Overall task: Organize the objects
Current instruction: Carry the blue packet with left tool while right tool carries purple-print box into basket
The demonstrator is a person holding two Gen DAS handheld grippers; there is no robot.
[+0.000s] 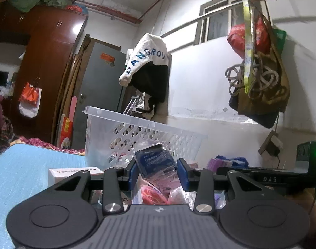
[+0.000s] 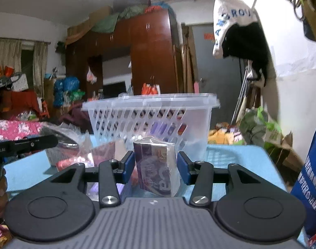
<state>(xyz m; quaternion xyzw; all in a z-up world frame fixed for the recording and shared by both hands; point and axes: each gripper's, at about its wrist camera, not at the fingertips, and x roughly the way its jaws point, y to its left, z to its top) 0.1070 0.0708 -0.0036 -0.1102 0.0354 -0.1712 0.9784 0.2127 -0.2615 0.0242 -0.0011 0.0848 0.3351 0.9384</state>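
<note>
A clear plastic basket (image 1: pixel 108 122) stands on the blue table, also in the right wrist view (image 2: pixel 153 103), with a few packets inside. My left gripper (image 1: pixel 156 171) has its blue pads on either side of a dark blue packet (image 1: pixel 154 159) in clear wrap, above a pile of pink and red packets (image 1: pixel 155 193). My right gripper (image 2: pixel 155 167) has its pads around an upright purple packet (image 2: pixel 155 166) in clear wrap, in front of the basket. Small gaps show between pads and packets in both views, so grip is uncertain.
A white box (image 1: pixel 75 174) lies left of the left gripper. The blue table (image 2: pixel 240 159) carries wrapped packets (image 2: pixel 73 145). A blue bag (image 2: pixel 311 182) stands at right. The other gripper's black body (image 1: pixel 282 176) is to the right. Clothes and bags hang on the wall.
</note>
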